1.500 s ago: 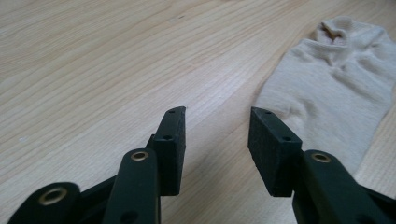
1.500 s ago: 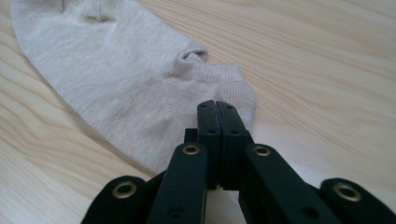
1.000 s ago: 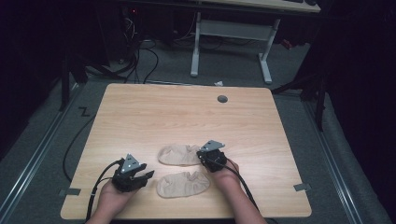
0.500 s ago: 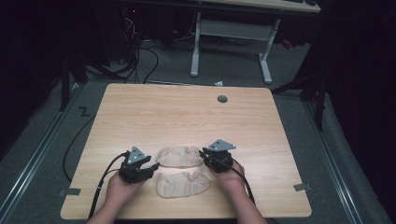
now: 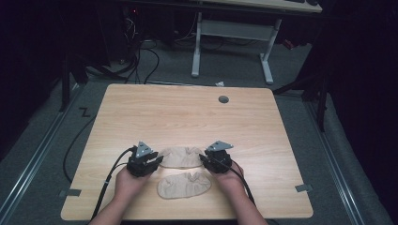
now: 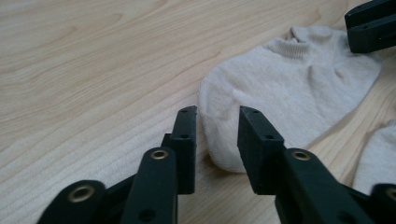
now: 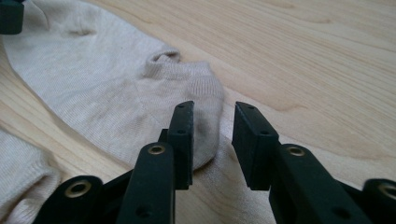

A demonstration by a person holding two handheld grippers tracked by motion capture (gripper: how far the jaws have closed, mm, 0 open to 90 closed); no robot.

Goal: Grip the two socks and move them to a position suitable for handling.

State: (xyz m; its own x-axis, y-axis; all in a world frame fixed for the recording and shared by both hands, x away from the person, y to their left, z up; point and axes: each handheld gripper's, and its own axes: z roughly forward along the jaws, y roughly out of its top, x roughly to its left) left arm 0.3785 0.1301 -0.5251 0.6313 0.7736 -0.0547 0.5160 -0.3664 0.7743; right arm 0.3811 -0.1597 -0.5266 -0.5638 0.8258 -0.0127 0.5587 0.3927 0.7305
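Lining up on the far sock [image 5: 180, 157] from both ends is the step judged to be in hand: left tongs [image 5: 157, 161] at its toe, right tongs [image 5: 205, 159] at its cuff end.

- Left tongs: jaws part-open, just been closing, toe end of the sock [image 6: 289, 93] seen between and just ahead of the tips; no pinch on the fabric can be made out, so nothing is taken as held.
- Right tongs: jaws part-open, just been opening. Heel/cuff end of the sock [image 7: 140, 88] lies just ahead of and partly under the left jaw; fabric flat on the bench [image 5: 187, 117], not gripped.
- Second sock [image 5: 184, 185] lies nearer the person, between the two hands, just behind both tongs, close to the far sock; whether the two touch cannot be told.

Next move, as judged: each pair of tongs needs to be lowered and nudged forward so one jaw slides under the sock's edge and one stays on top, then closed on both ends. The fabric is thin and lies flat, so a shallow approach angle is called for; otherwise the edge is likely to be pushed along the bench instead of caught. The near sock should be kept out of the pinch.
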